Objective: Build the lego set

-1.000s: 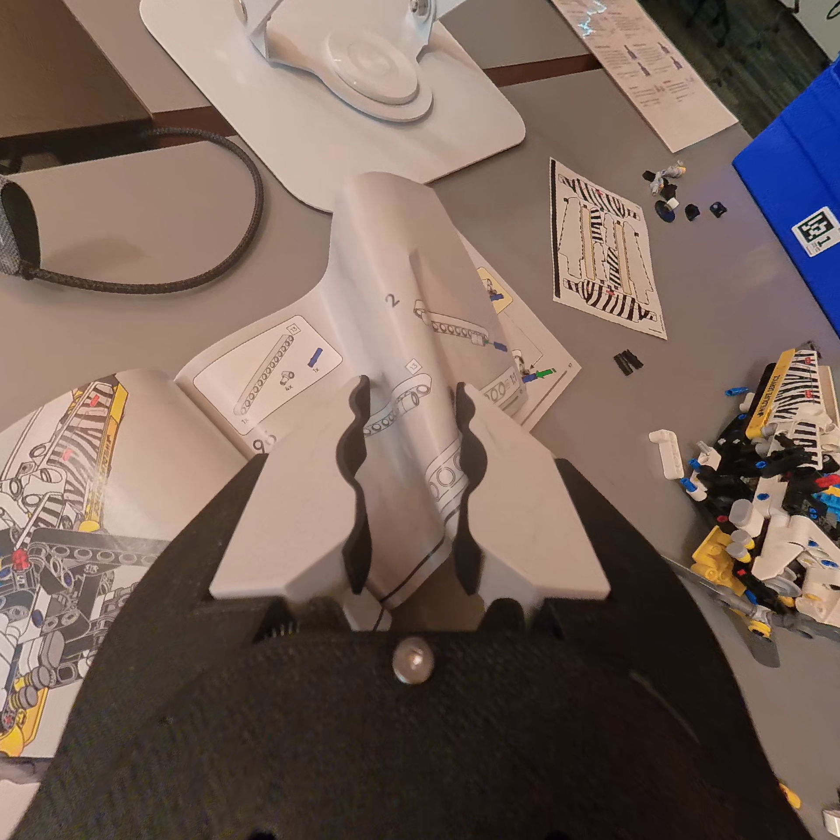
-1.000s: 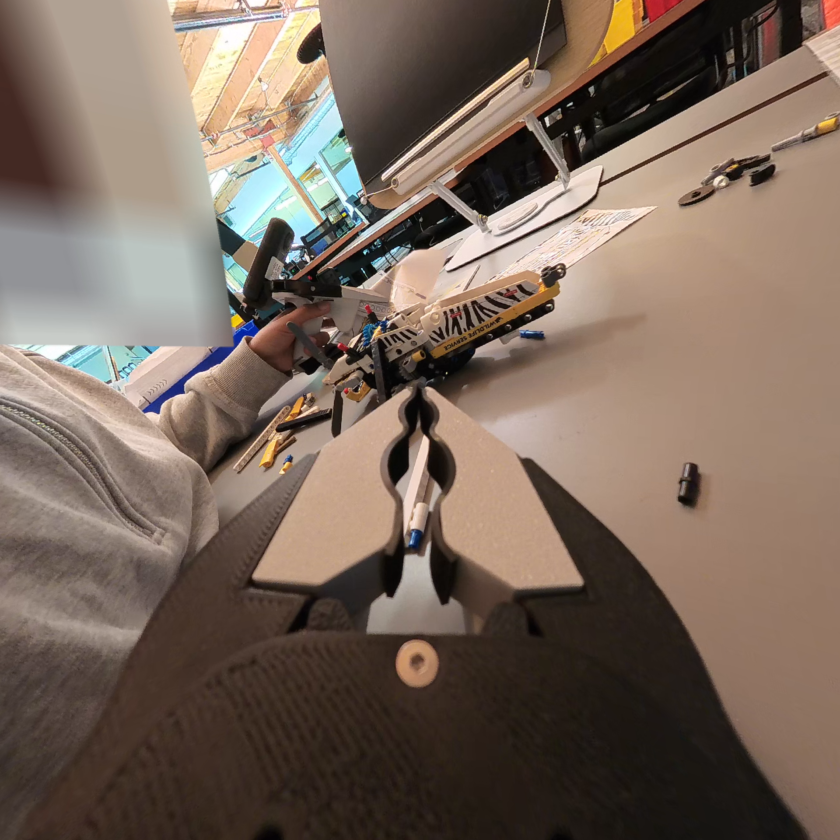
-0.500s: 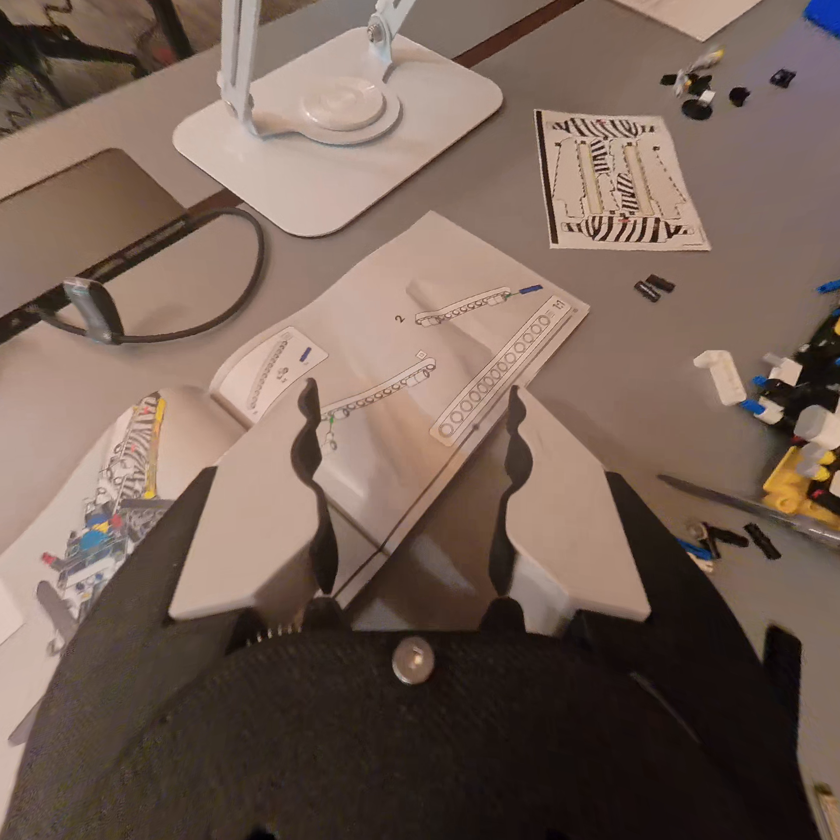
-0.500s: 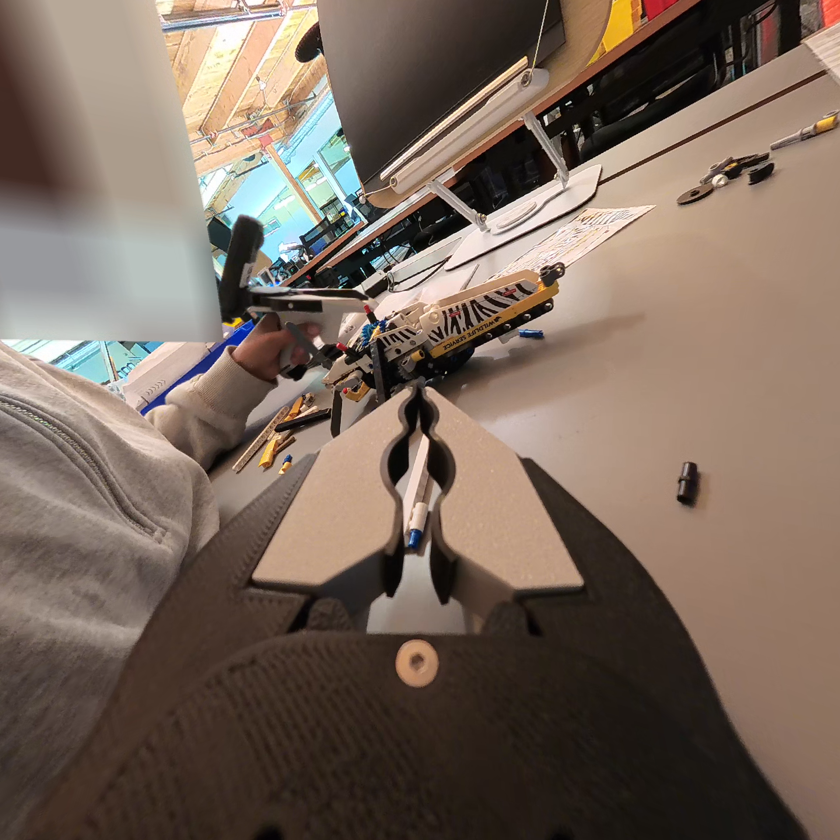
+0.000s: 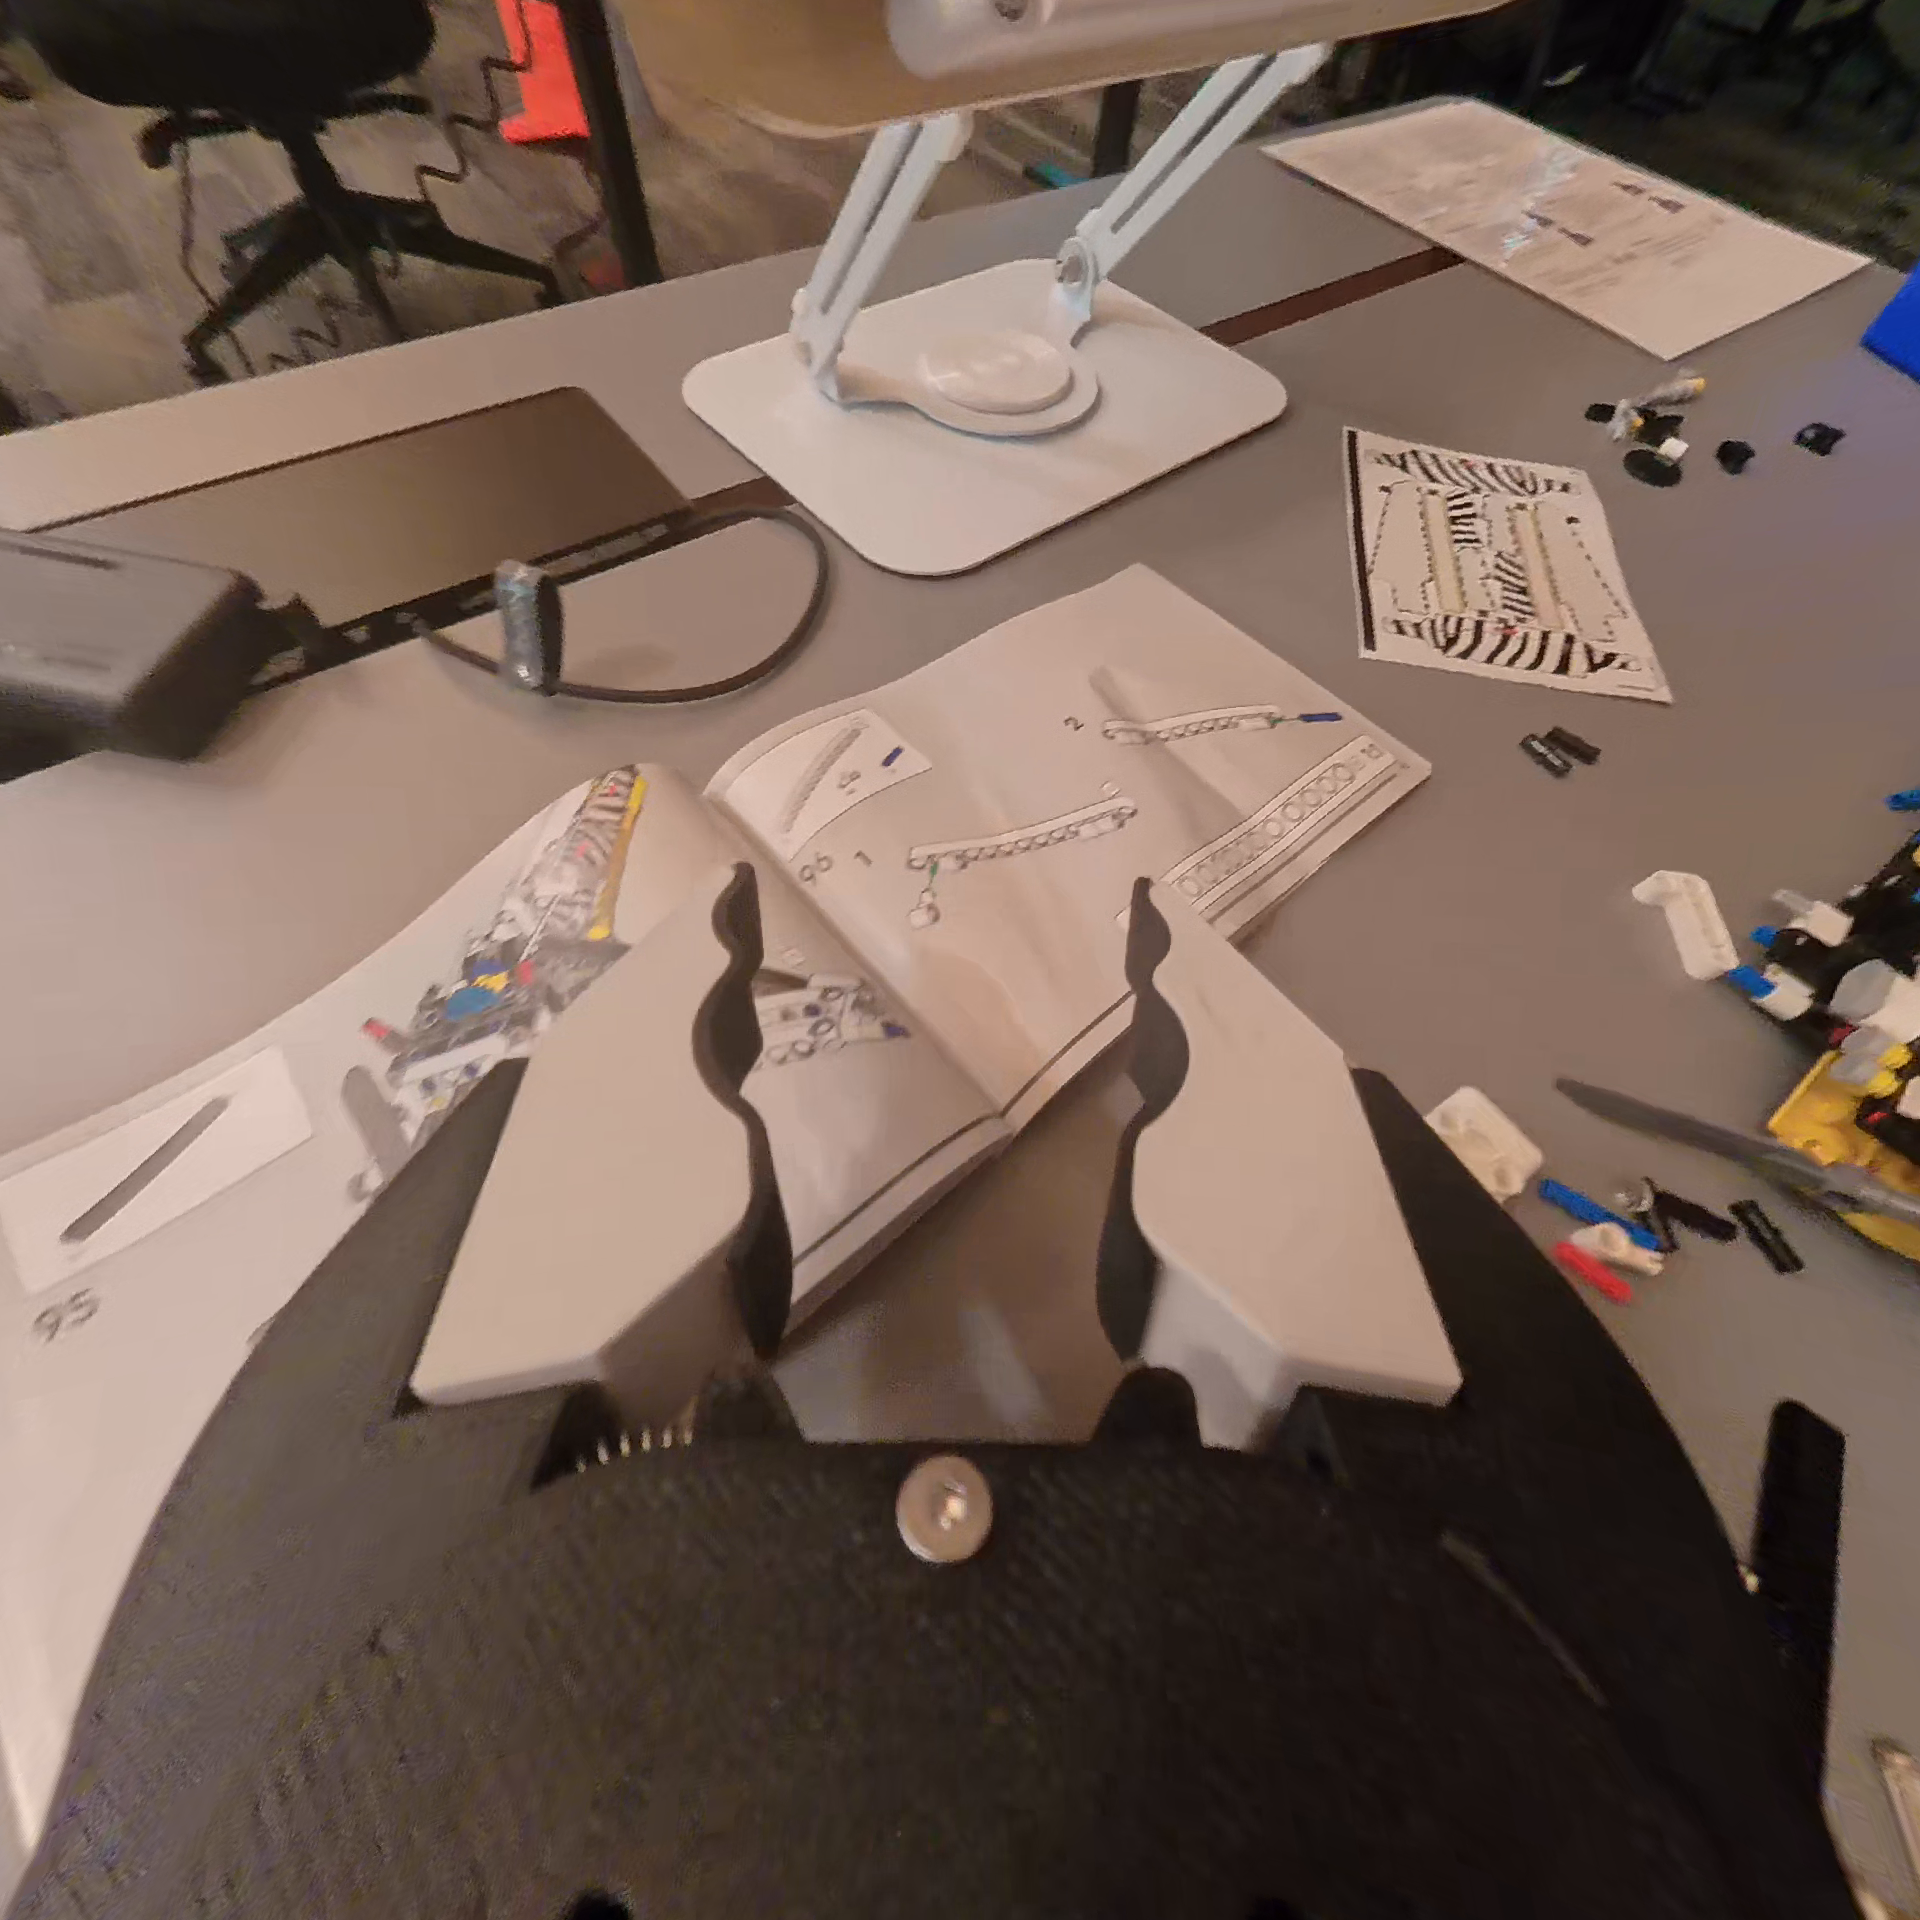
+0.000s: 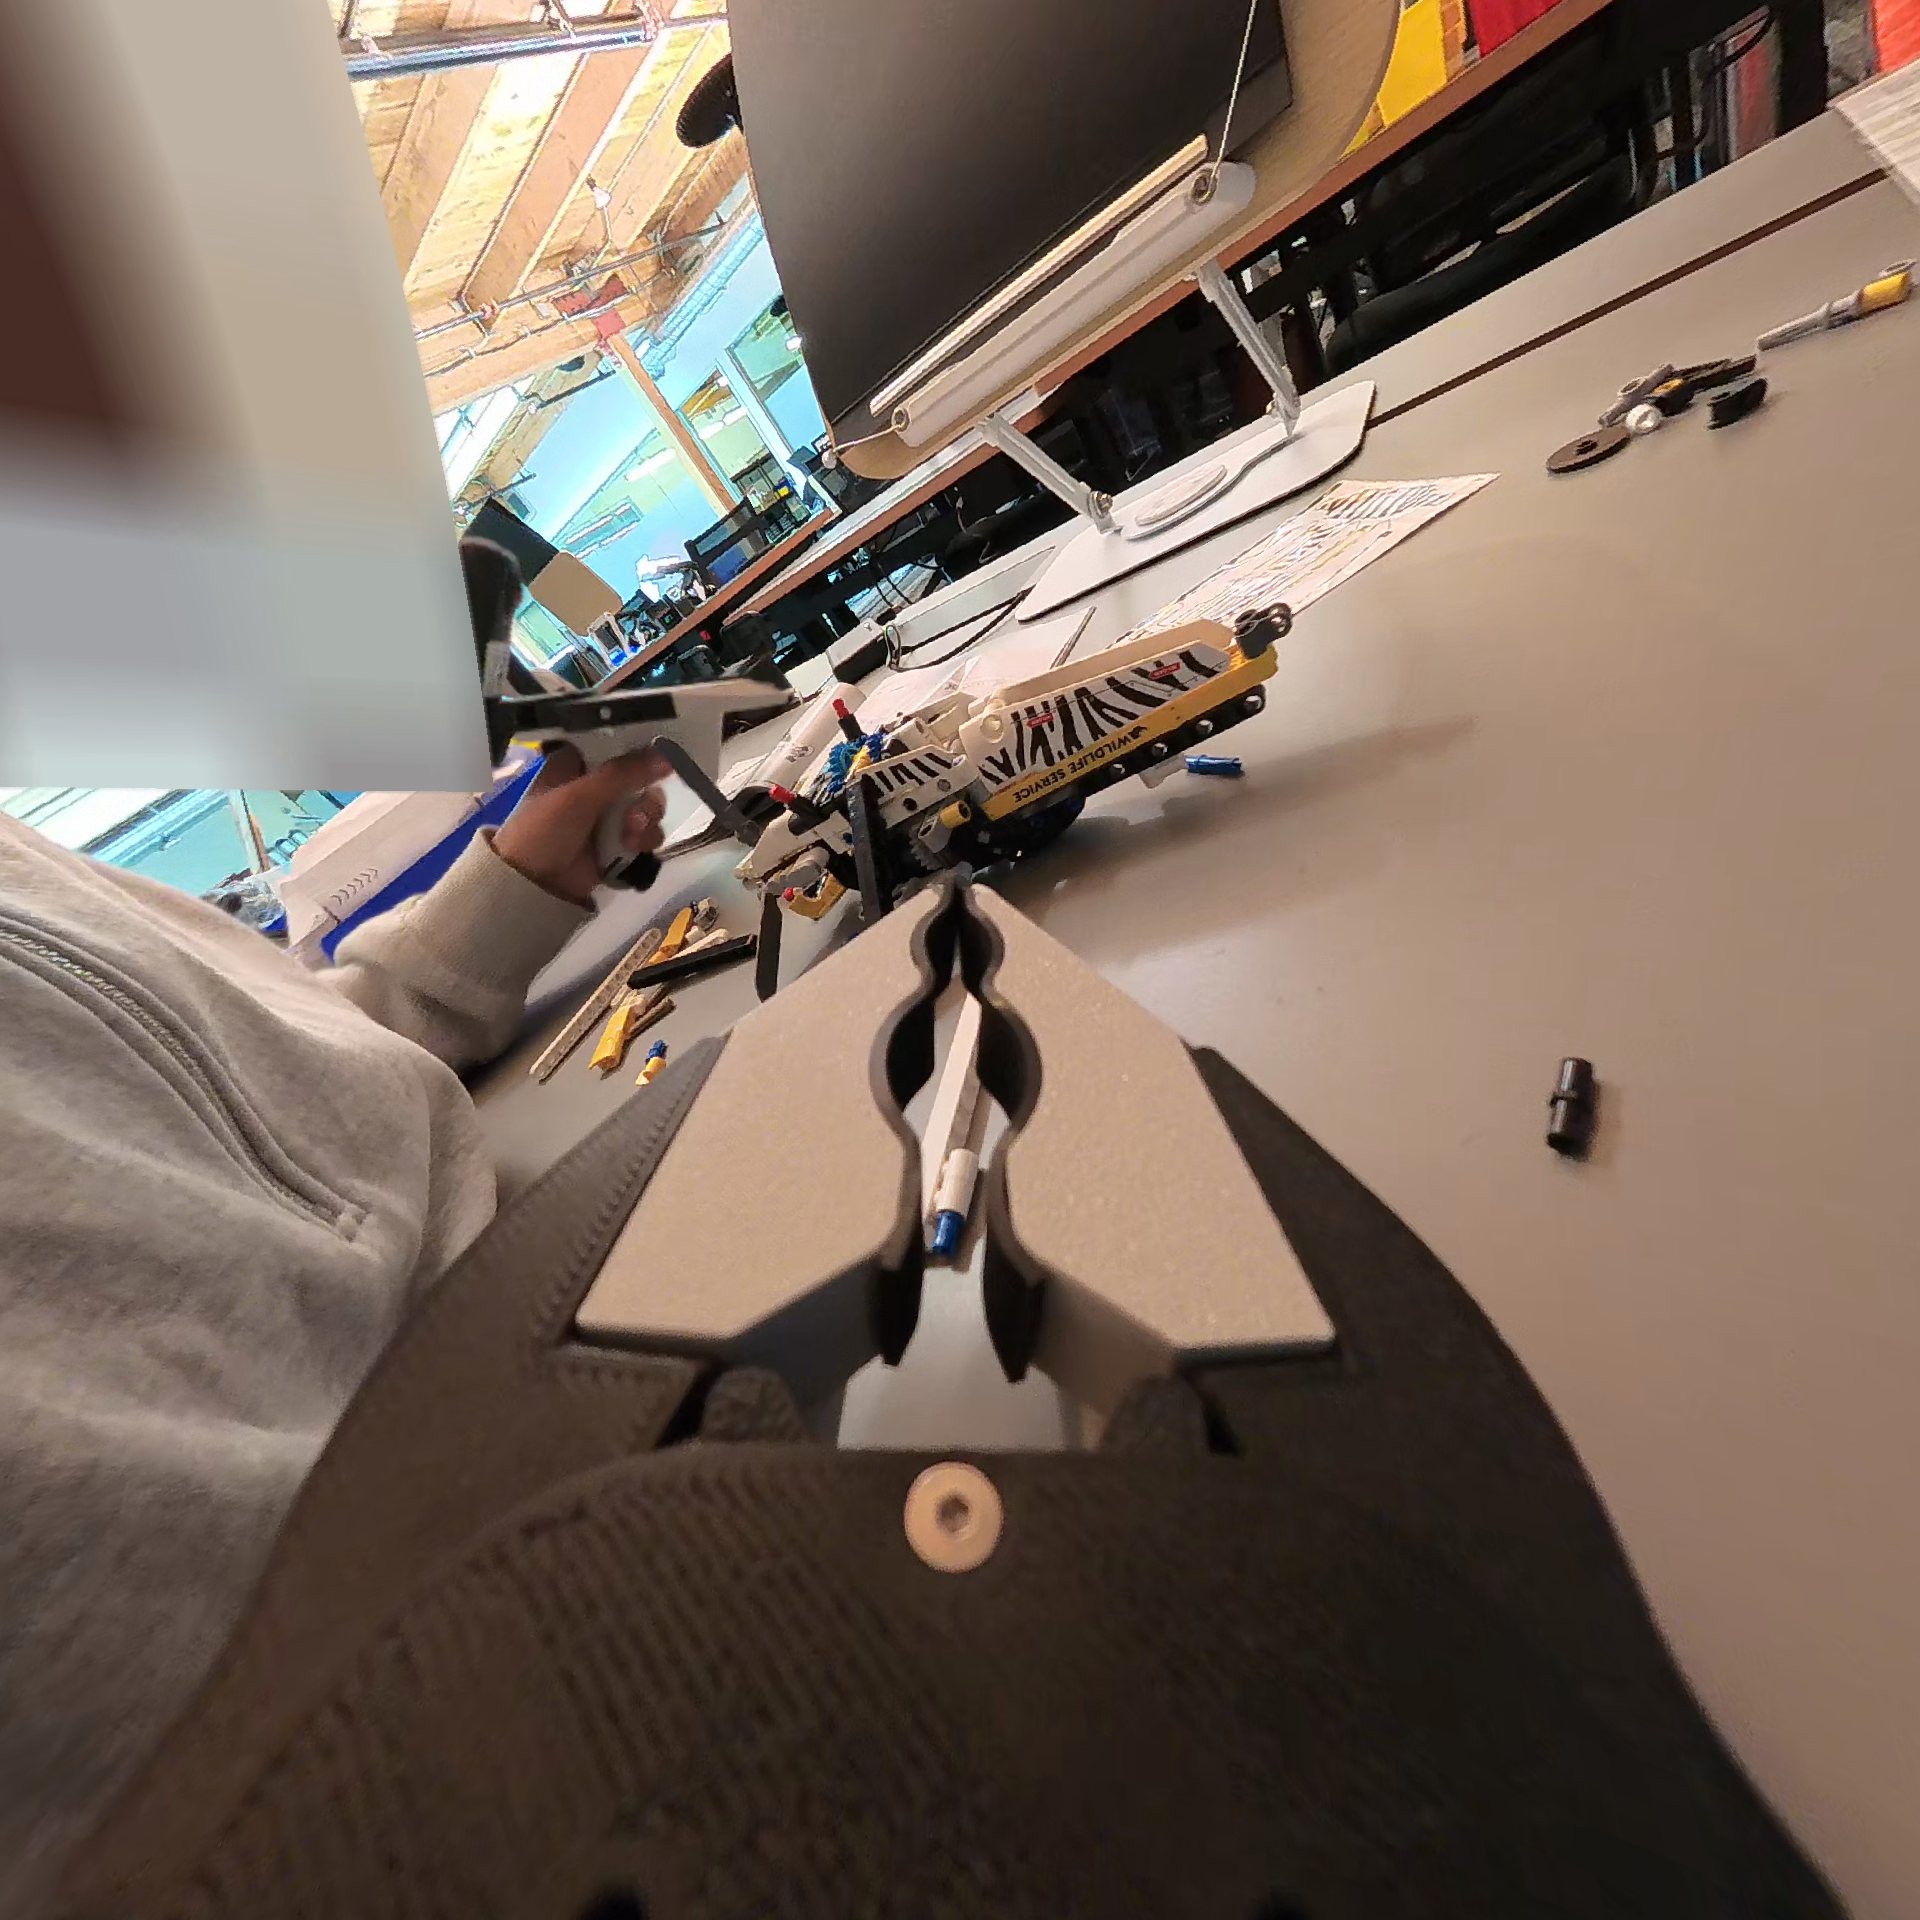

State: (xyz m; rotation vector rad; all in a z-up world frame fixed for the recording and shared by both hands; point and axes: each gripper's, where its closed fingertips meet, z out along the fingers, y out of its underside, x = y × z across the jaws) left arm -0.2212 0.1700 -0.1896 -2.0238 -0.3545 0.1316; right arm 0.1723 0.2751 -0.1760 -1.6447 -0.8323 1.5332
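Observation:
My left gripper is open and empty, raised above the open instruction booklet, which lies flat on the grey table. The partly built zebra-striped lego model lies on the table; its edge shows at the right of the left wrist view. My right gripper is shut on a thin white lego beam with a blue pin at its near end, held low over the table, short of the model. The left gripper also shows in the right wrist view, in a hand.
A zebra sticker sheet, a white monitor stand base, a black cable and a printed sheet lie behind the booklet. Loose small parts lie right of the left gripper. A black pin lies right of the right gripper. The grippers' ends are close to 40 cm from one another.
My left gripper let go of the lifted booklet page, opened wide and drew back upward. The page now lies flat. My right gripper has stayed still, shut on the beam.

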